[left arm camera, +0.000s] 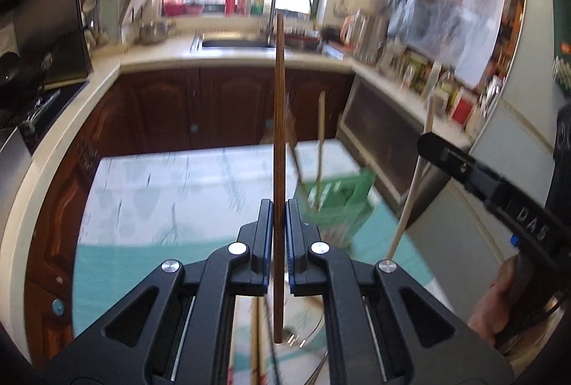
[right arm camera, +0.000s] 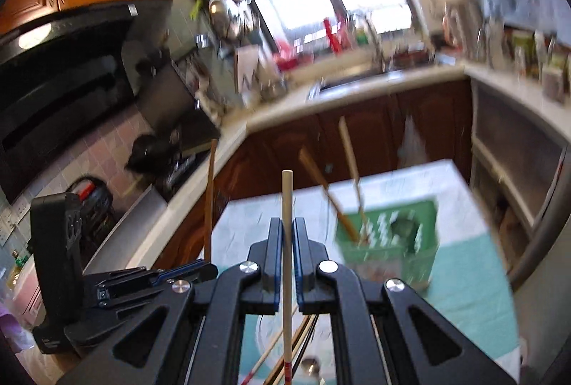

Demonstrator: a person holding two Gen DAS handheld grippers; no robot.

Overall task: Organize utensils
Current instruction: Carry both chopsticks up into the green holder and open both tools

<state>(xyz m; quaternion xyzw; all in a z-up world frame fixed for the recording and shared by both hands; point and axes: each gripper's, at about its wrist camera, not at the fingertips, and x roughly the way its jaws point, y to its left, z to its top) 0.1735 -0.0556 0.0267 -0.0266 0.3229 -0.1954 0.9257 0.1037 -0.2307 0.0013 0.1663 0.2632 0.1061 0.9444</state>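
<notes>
Two claws each clamp an upright chopstick [left arm camera: 278, 170] near the green holder [left arm camera: 335, 203].

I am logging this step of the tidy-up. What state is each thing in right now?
Left tool: shut on the dark chopstick.
Dark chopstick: held upright, off the table.
Right tool: shut on the pale chopstick.
Pale chopstick: held upright, off the table.
Green holder: standing on the table, two chopsticks leaning in it.
Loose utensils: lying on the table below the tools.
</notes>
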